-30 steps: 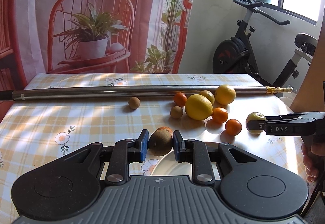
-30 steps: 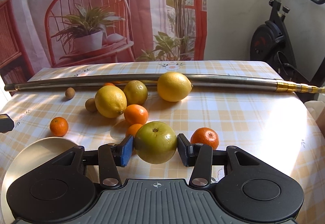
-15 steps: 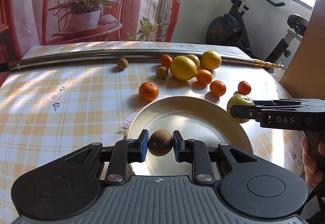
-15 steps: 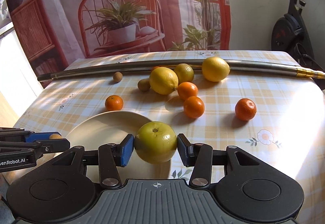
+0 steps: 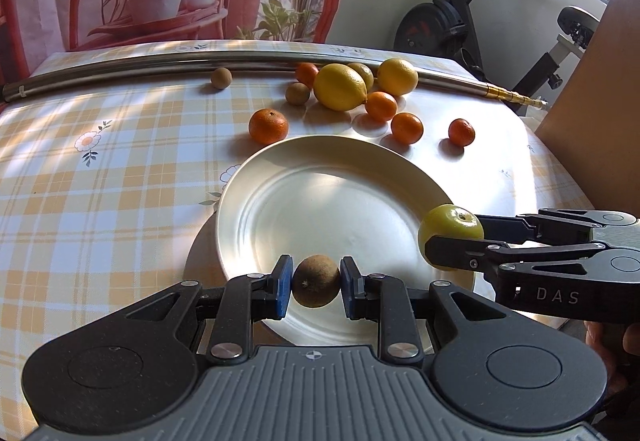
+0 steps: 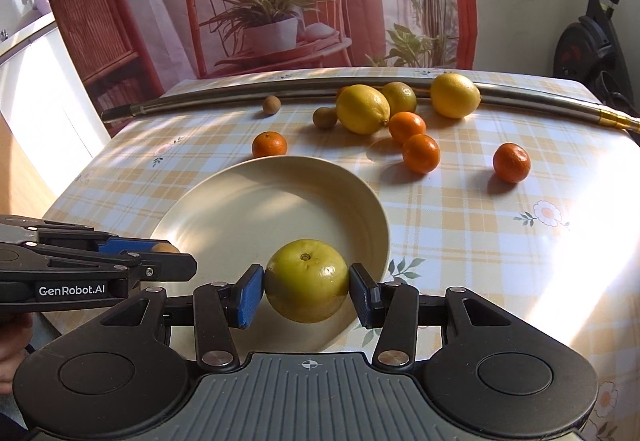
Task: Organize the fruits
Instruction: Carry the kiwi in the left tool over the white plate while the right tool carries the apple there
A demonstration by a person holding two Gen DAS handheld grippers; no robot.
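Note:
My left gripper (image 5: 316, 283) is shut on a small brown fruit (image 5: 316, 280) over the near rim of the cream plate (image 5: 320, 201). My right gripper (image 6: 307, 291) is shut on a yellow-green round fruit (image 6: 307, 279) above the plate's (image 6: 224, 209) near right part. In the left wrist view the right gripper (image 5: 448, 245) reaches in from the right with the green fruit (image 5: 450, 227) at the plate's right rim. In the right wrist view the left gripper (image 6: 164, 259) enters from the left. Nothing lies on the plate.
Beyond the plate lie two big lemons (image 5: 340, 87) (image 5: 398, 76), several small oranges (image 5: 268, 126) (image 6: 511, 162), a greenish citrus (image 6: 399, 97) and two small brown fruits (image 5: 221, 77) (image 5: 297, 93). A long metal pole (image 5: 120, 65) crosses the checked tablecloth's far side. An exercise bike (image 5: 460, 21) stands behind.
Both grippers have pulled back from the fruit pile with their fruits held, and now hang lower and closer over the plate's near side.

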